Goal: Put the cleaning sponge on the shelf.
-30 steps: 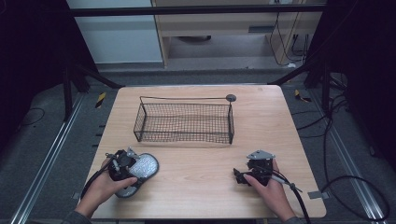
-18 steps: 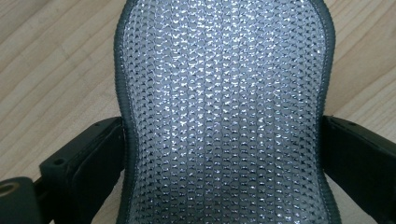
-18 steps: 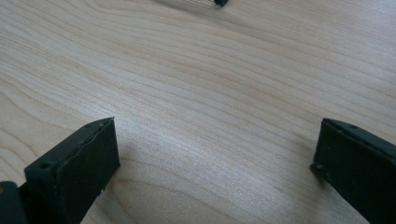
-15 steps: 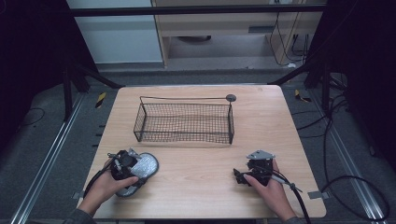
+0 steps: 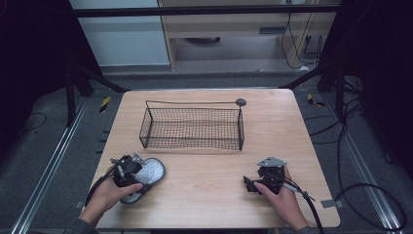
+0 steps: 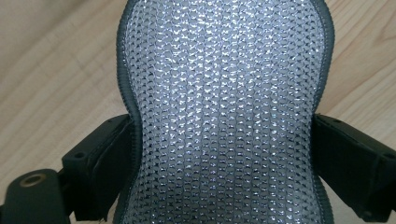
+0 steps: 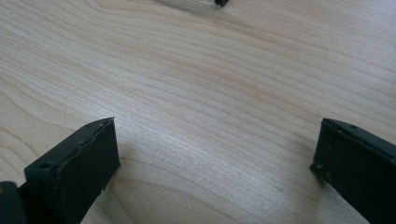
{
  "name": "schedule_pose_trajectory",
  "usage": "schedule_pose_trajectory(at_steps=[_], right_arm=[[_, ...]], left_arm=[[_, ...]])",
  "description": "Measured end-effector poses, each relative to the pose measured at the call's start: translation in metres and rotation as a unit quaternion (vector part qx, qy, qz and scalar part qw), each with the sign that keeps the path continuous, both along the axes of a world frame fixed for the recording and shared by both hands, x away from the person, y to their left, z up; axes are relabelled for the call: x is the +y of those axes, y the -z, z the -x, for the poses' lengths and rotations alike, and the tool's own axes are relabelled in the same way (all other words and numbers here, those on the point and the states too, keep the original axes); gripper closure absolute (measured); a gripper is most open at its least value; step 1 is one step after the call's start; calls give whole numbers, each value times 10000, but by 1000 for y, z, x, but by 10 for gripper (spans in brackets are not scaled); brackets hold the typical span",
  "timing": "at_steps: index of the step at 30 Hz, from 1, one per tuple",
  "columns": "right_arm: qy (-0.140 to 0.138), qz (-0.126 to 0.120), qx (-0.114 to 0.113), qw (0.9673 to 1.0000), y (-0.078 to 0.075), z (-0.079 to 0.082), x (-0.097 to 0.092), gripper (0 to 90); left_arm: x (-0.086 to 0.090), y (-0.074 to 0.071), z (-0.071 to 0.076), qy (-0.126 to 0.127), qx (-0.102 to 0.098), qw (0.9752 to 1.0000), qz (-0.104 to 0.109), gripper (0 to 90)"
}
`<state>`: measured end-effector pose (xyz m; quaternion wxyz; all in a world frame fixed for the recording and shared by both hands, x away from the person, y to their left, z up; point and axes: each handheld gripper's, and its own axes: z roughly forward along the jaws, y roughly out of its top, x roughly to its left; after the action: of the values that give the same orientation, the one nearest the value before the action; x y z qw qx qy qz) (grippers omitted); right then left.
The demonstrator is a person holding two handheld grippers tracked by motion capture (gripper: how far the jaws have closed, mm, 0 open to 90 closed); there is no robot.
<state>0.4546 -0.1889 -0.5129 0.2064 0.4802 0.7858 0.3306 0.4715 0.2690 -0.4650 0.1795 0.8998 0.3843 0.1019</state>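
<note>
A silver mesh insole (image 5: 152,169) with a grey edge lies flat near the table's front left corner. My left gripper (image 5: 130,171) sits over its near end. In the left gripper view the two black jaws press against both sides of the insole's (image 6: 224,84) narrow waist, so the left gripper (image 6: 224,154) is shut on it. My right gripper (image 5: 249,184) rests low at the front right, held by a hand. Its jaws stand wide apart over bare wood in the right gripper view, and the right gripper (image 7: 215,158) has nothing in it.
A black wire basket (image 5: 192,130) stands empty at the middle of the wooden table (image 5: 287,131), beyond both grippers. A small dark round disc (image 5: 240,102) lies by the basket's far right corner. Cables trail from each gripper over the front edge.
The left hand has shifted very slightly at the insole. The right gripper and the basket have stayed put.
</note>
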Motion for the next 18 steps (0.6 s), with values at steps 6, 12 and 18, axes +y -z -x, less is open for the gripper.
schedule_pose_trajectory(at_steps=[6, 12, 18], right_arm=[[2, -42, 40, 10000, -1, 0, 0, 4], [-21, 1, -2, 10000, 0, 0, 0, 4], [-21, -5, -5, 10000, 0, 0, 0, 4]], left_arm=[[-7, -14, 3, 190, -217, 9996, 8, 92], [-12, -23, 1, 305, -375, 9988, -4, 92], [-13, -37, 1, 402, -475, 9981, 43, 91]])
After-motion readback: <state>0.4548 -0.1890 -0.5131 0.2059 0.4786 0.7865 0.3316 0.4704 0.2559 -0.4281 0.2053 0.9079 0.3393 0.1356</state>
